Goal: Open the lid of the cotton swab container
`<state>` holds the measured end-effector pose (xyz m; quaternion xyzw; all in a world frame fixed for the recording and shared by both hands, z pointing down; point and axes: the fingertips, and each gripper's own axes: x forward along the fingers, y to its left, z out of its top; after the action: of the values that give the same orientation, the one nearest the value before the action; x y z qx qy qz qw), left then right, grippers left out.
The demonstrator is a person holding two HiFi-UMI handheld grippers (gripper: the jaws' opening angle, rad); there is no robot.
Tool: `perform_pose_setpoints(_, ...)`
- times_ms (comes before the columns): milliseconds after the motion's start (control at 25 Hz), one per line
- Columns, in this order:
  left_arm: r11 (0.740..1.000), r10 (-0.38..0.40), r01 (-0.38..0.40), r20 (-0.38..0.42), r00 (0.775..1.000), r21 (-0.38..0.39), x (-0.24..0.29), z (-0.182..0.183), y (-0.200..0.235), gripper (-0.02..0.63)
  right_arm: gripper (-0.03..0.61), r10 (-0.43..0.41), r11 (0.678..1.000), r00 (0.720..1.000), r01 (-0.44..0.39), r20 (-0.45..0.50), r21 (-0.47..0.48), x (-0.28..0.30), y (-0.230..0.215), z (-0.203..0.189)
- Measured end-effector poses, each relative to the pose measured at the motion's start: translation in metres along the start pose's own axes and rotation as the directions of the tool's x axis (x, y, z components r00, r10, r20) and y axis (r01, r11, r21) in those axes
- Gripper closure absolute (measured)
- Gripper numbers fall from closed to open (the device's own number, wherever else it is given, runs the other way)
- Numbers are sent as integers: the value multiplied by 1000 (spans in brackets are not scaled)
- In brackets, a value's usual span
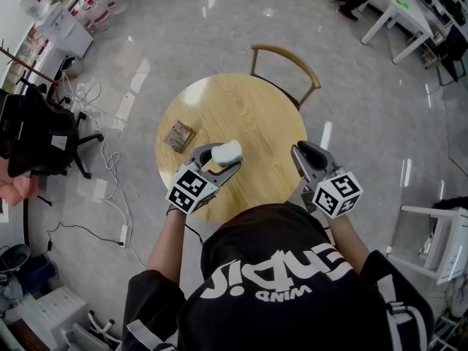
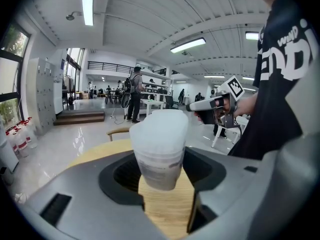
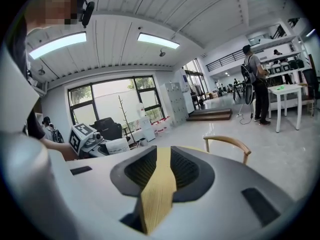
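**Lid access: container held left, free fingers to its right**

The left gripper carries the cotton swab container. Its fingers stand wide and are clamped on the lower, labelled part of the body, one on each side. In the left gripper view the container's long axis stands upright between the fingers. The frosted lid rises above them and appears to be seated. The container's base appears to hang clear of the bench, above the near part of the top.

The right gripper is the free tool. Its fingers stand only slightly parted. Nothing lies between them; only a strip of the wooden top shows through the narrow gap.

Controlling relation: the container lies to the left of the right fingers, across an open gap, at a similar reach from the person. The right fingers point ahead over the bench and not toward the lid. In the right gripper view the container shows far off to the left. To reach the lid, the right fingers would probably need to swing left and part further, since the lid looks wider than the present gap.

Further out, a small brown item lies on the bench left of the container. A wooden chair stands at the far edge.
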<state>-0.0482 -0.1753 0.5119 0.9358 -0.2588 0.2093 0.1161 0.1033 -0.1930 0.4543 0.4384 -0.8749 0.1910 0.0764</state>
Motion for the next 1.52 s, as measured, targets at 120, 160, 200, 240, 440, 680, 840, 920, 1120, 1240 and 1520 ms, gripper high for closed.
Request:
perform_pose_setpoints(120,1000,-17,17,-6,1000,10,-1,-2,-4,357,480,25,1000,1000,-25,-5,0,-1,2,-4)
perform_pose_setpoints(160,1000,-25,25,-8,1000,14,-1,-3,-5,357,459,37,999,999,-37,-10,-5,-1,3,-5)
perform_pose_setpoints(200,999,-34,34,-10,999,18,-1,-4,-7,357,434,51,999,999,-51,-19,-12,0,4,-7)
perform_pose_setpoints(240,999,-41,41,-12,999,22,-1,-5,-8,357,413,65,998,997,-66,-32,-21,0,5,-9)
perform_pose_setpoints(440,997,-55,57,-38,998,60,-2,-9,-13,356,374,132,986,986,-141,-98,-84,-2,8,-15)
perform_pose_setpoints(680,996,-71,72,-31,997,58,-3,0,-17,357,376,299,941,948,-312,-110,-130,-9,24,1)
perform_pose_setpoints(840,994,-76,78,-23,997,72,-6,9,-15,357,374,389,903,917,-399,-94,-160,-7,37,17)
perform_pose_setpoints(920,993,-83,84,-18,996,79,-7,12,-15,357,376,418,885,903,-430,-99,-180,-2,46,20)
perform_pose_setpoints(1120,988,-115,115,-12,993,103,-5,17,-26,357,364,494,827,860,-511,-131,-236,5,71,24)
perform_pose_setpoints(1240,983,-138,138,-13,990,121,-2,24,-34,357,357,537,790,830,-558,-152,-255,9,84,28)
perform_pose_setpoints(1520,974,-175,176,-20,984,145,4,30,-46,357,351,607,721,770,-638,-196,-270,19,108,24)
